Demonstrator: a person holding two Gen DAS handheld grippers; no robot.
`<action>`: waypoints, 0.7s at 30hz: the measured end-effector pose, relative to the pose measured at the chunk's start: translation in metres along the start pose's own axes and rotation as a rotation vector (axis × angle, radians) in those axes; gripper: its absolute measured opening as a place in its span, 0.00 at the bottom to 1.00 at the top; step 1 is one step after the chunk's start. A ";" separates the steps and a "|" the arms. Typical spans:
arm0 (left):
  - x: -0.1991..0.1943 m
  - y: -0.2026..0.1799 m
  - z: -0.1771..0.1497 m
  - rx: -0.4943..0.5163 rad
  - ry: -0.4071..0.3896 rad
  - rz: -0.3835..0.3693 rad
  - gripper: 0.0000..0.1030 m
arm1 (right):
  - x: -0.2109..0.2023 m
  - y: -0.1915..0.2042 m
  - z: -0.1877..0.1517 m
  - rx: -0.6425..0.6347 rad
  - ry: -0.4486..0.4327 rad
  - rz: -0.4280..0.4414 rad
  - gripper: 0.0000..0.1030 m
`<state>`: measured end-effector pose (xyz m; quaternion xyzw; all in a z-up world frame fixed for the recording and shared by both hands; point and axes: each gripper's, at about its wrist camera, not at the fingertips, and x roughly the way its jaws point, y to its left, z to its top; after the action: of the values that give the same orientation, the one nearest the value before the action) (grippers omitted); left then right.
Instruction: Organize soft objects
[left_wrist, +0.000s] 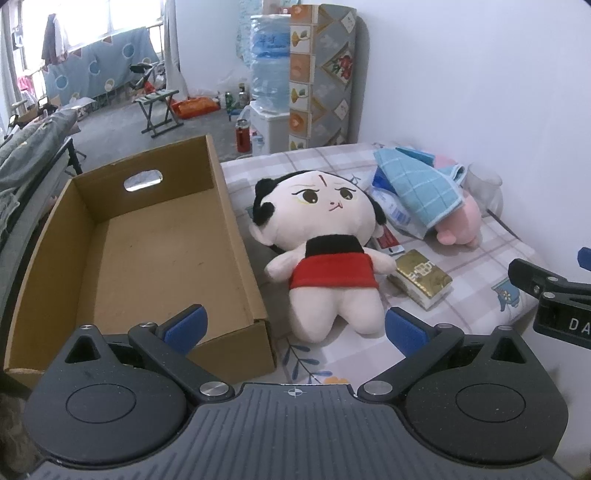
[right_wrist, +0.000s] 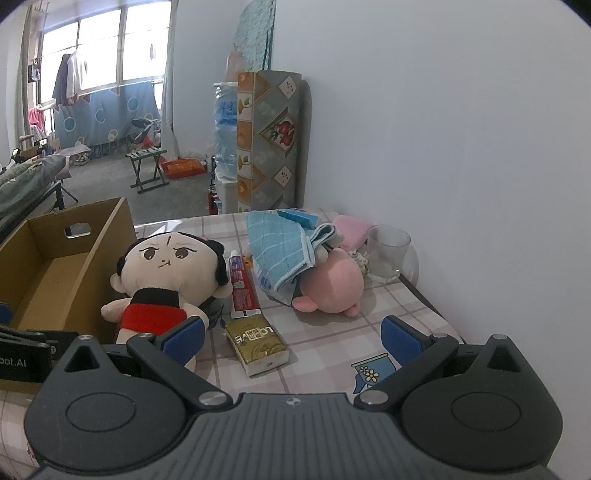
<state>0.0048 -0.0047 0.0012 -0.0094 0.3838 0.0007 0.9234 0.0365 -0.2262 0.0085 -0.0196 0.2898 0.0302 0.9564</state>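
A plush doll (left_wrist: 325, 236) with black hair and a red skirt lies on its back on the checked table, right of an empty cardboard box (left_wrist: 133, 258). It also shows in the right wrist view (right_wrist: 162, 280), as does the box (right_wrist: 55, 266). A pink plush (left_wrist: 461, 221) lies further right, half under a light blue towel (left_wrist: 417, 184); both show in the right wrist view, plush (right_wrist: 332, 284) and towel (right_wrist: 280, 247). My left gripper (left_wrist: 293, 328) is open and empty, just before the doll's legs. My right gripper (right_wrist: 291, 336) is open and empty, above a gold tissue pack (right_wrist: 258, 343).
A toothpaste tube (right_wrist: 242, 284) lies between doll and towel. A glass cup (right_wrist: 388, 251) stands by the wall at the back right. The gold tissue pack (left_wrist: 423, 277) lies right of the doll. The table's right edge (left_wrist: 524, 306) is close. The right gripper's finger (left_wrist: 546, 284) enters at right.
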 end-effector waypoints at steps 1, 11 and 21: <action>0.000 0.000 0.000 0.000 0.000 0.000 1.00 | 0.000 0.000 0.000 0.001 0.000 0.000 0.63; 0.000 0.002 0.000 -0.002 0.004 0.000 1.00 | 0.000 0.000 0.000 0.000 0.002 0.000 0.63; 0.000 0.002 0.001 -0.001 0.006 -0.001 1.00 | 0.001 0.000 0.000 -0.002 0.002 0.001 0.63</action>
<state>0.0056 -0.0026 0.0014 -0.0101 0.3866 0.0006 0.9222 0.0371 -0.2259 0.0084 -0.0205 0.2909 0.0307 0.9560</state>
